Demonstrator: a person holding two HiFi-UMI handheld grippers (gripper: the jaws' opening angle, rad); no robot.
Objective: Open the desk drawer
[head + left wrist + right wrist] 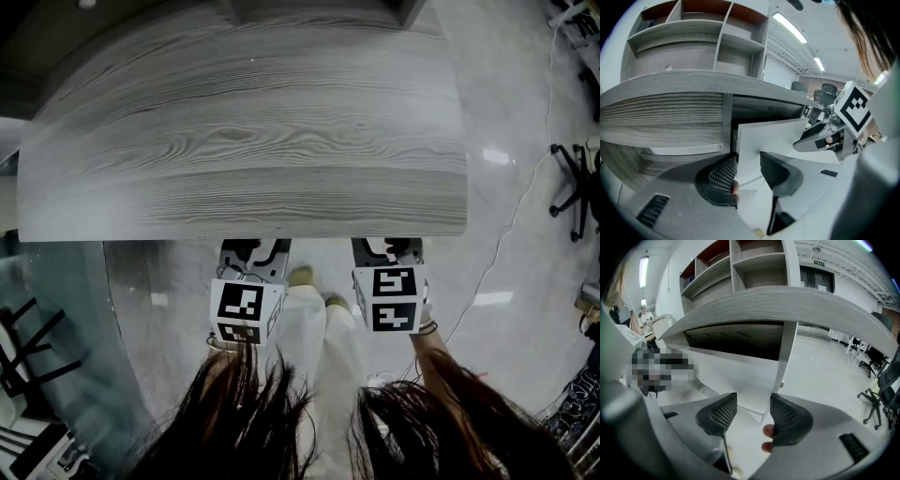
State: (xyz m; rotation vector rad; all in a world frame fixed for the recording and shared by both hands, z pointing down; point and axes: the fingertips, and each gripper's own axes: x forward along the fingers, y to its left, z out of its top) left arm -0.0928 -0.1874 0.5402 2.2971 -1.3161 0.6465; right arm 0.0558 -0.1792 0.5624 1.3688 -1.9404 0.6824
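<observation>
The grey wood desk top [244, 141] fills the head view. Both grippers reach under its near edge, so their fingertips are hidden there. The left gripper [251, 262] and right gripper [386, 251] sit side by side, marker cubes up. In the left gripper view the left gripper [748, 157] is open, and the white drawer front [768, 138] under the desk edge shows between its fingers. The right gripper [825, 138] hangs to its right. In the right gripper view the right gripper [753, 398] is open before the white drawer front [731, 376], beside a grey desk upright [783, 357]. I cannot tell whether either touches it.
A shelf unit [693, 42] stands on the desk's back. Black office chairs [577, 192] [876, 380] stand on the glossy floor to the right, and a thin cable [511, 225] runs across it. The person's shoes [302, 277] are between the grippers.
</observation>
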